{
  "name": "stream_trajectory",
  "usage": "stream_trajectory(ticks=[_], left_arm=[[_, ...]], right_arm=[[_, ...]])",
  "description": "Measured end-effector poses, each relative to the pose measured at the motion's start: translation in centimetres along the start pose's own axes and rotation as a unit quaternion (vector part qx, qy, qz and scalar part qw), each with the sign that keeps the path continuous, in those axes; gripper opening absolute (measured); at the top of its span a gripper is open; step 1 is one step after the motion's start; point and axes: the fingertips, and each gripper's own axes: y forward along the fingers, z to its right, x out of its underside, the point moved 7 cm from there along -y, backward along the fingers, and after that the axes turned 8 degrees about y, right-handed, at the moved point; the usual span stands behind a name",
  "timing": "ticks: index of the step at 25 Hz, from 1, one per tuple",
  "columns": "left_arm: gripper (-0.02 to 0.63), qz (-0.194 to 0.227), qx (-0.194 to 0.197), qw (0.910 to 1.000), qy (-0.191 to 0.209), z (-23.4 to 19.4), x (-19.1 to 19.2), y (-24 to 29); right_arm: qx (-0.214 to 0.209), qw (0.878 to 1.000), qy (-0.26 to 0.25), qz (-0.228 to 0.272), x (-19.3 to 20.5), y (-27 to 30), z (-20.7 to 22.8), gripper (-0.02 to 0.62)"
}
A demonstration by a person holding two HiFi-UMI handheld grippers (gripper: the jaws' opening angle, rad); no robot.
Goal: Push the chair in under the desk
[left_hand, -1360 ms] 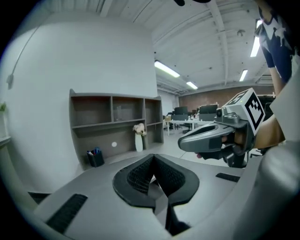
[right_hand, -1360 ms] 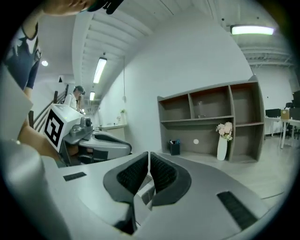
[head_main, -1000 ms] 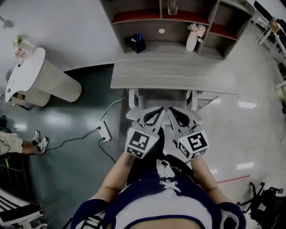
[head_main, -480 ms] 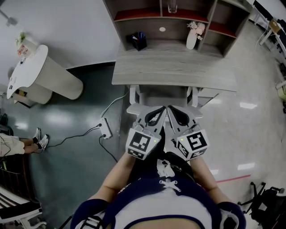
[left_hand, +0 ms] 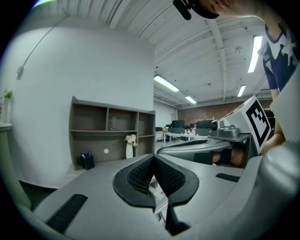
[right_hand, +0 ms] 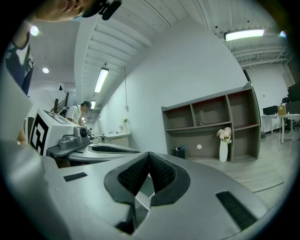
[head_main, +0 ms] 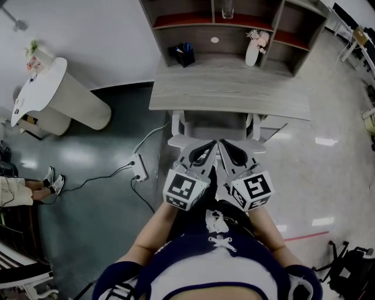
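A white chair (head_main: pixel 176 141) stands partly under the grey wooden desk (head_main: pixel 228 91), its back rail showing on both sides of my grippers. The left gripper (head_main: pixel 210 145) and the right gripper (head_main: pixel 225 145) sit side by side with their tips at the middle of that rail, pointing toward the desk. Both are shut with nothing between the pads. In the left gripper view, the left gripper (left_hand: pixel 153 157) has its pads together, with a bit of the white chair (left_hand: pixel 156 196) below. The right gripper (right_hand: pixel 149 154) looks the same in its own view.
A shelf unit (head_main: pixel 234 32) on the desk holds a white vase (head_main: pixel 252 53), a dark pen holder (head_main: pixel 181 56) and a glass (head_main: pixel 227 8). A power strip (head_main: pixel 139 169) with cables lies on the floor at the left. Farther left are a white rounded counter (head_main: pixel 58 99) and a person's shoes (head_main: pixel 54 186).
The chair has slid a little further under the desk, with both shut grippers following it forward. The jaws have not changed.
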Motion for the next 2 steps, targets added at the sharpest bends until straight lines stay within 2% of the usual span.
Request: stream_trajectory(ticks=[2], left_arm=[[0.006,0.001,-0.001,1.0000,-0.003,0.09,0.10,-0.35]], right_arm=[[0.000,1.000,-0.001,-0.001,0.10,-0.10,-0.34,0.009]])
